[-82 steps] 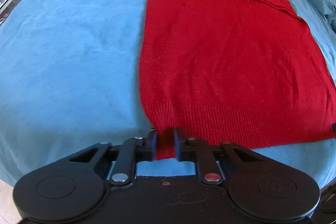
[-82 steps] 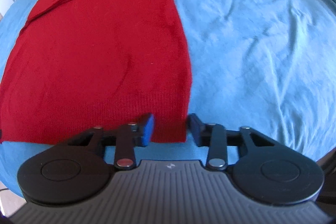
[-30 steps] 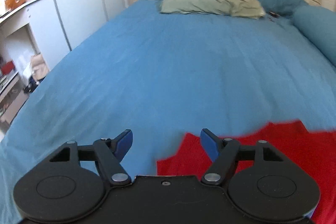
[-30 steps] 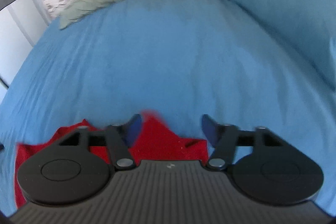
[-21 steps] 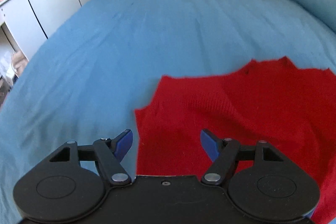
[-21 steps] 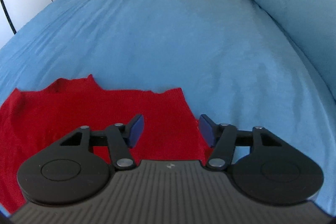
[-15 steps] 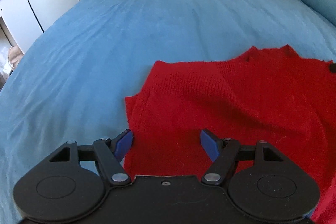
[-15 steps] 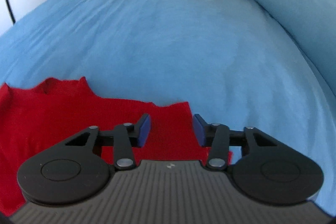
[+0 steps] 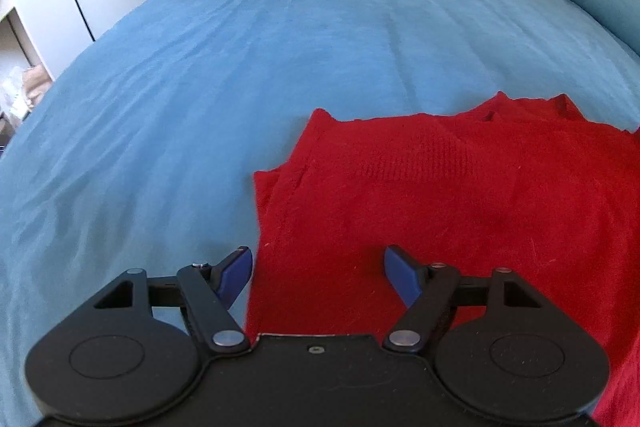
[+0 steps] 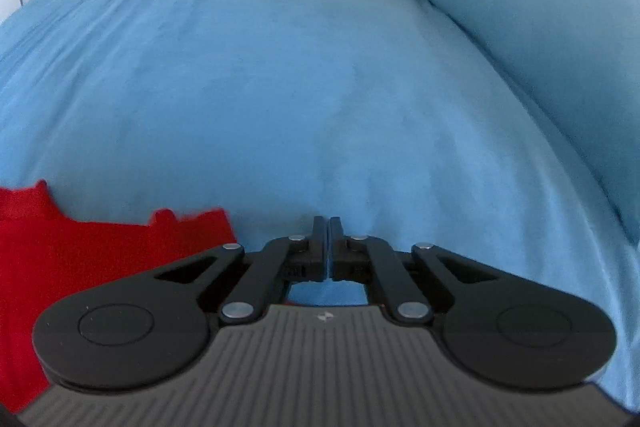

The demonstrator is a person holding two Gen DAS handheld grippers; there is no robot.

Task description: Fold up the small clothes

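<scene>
Here the left gripper (image 9: 318, 267) gapes wide over the red sweater (image 9: 460, 195); the right gripper (image 10: 329, 233) is pinched closed, empty.

The red knitted sweater (image 9: 460, 211) is showing a fuzzy, ribbed, matt weave. The blue bedspread (image 9: 248, 67) is looking like soft, napped, matt cloth. The left gripper (image 9: 318, 273) is wearing matt black plastic with shiny metal rivets and blue pads (image 9: 402, 273).

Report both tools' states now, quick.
Left tool: open, holding nothing, over the red sweater.
Right tool: shut, nothing visible between its fingers, beside the sweater.
</scene>
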